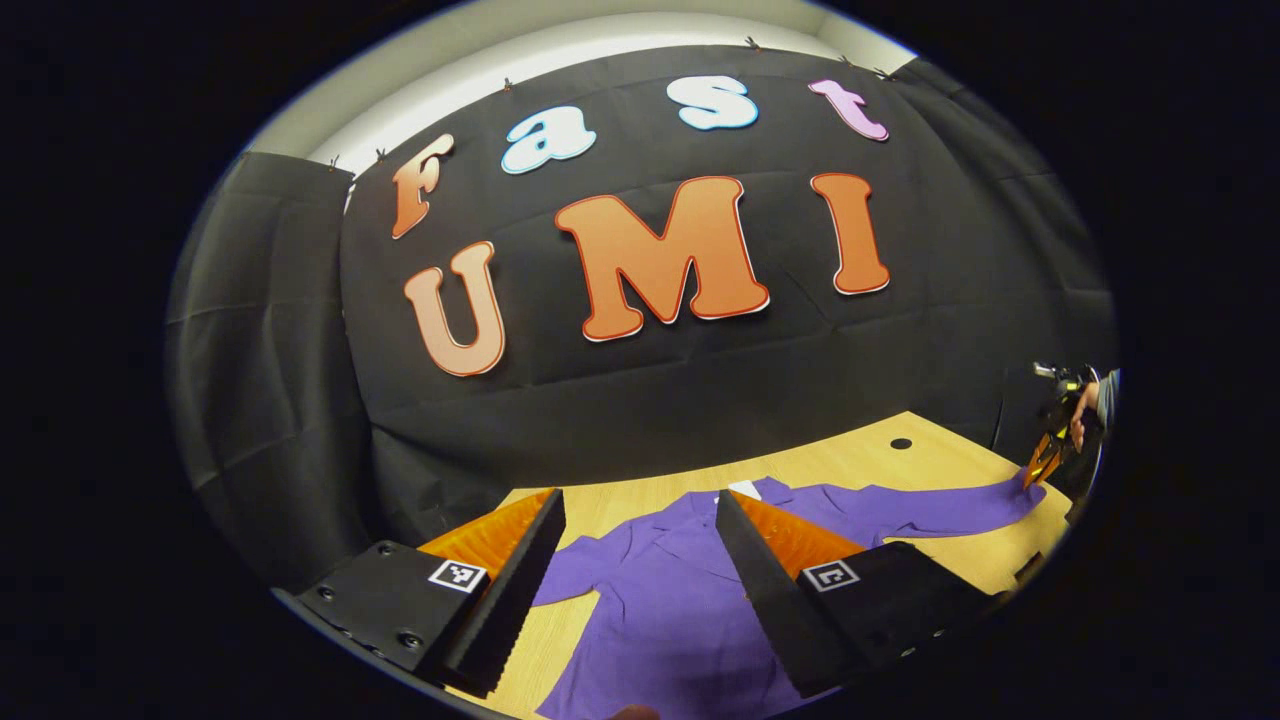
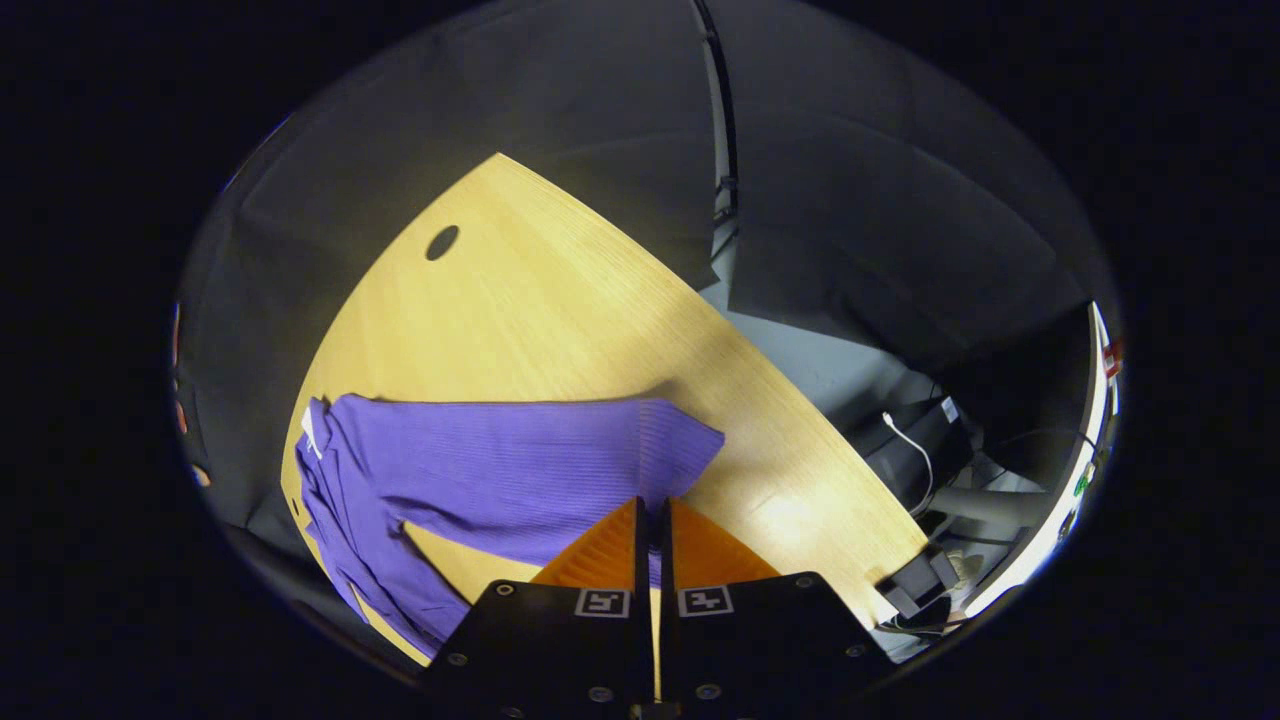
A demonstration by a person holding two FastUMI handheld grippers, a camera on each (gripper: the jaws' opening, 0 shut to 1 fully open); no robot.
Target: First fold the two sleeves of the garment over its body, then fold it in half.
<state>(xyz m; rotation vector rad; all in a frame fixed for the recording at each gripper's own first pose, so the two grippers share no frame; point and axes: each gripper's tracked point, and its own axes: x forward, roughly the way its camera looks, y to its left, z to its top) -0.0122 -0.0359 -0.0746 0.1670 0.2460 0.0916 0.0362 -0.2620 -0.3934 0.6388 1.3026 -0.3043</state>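
Left gripper view: we hold our left gripper (image 1: 640,590) spread wide above the purple garment (image 1: 660,590) on the table (image 1: 860,460), touching nothing. Our right gripper (image 2: 655,520) is pressed together, pinching the sleeve (image 2: 560,470) near its cuff.

The left gripper view sits low and close over the garment (image 1: 660,590), facing level across the wooden table (image 1: 860,455) toward the booth wall. The right gripper view looks steeply down from the garment's sleeve end (image 2: 660,450), toward the table's far corner. Both share the garment, the table and its round hole (image 1: 901,443)
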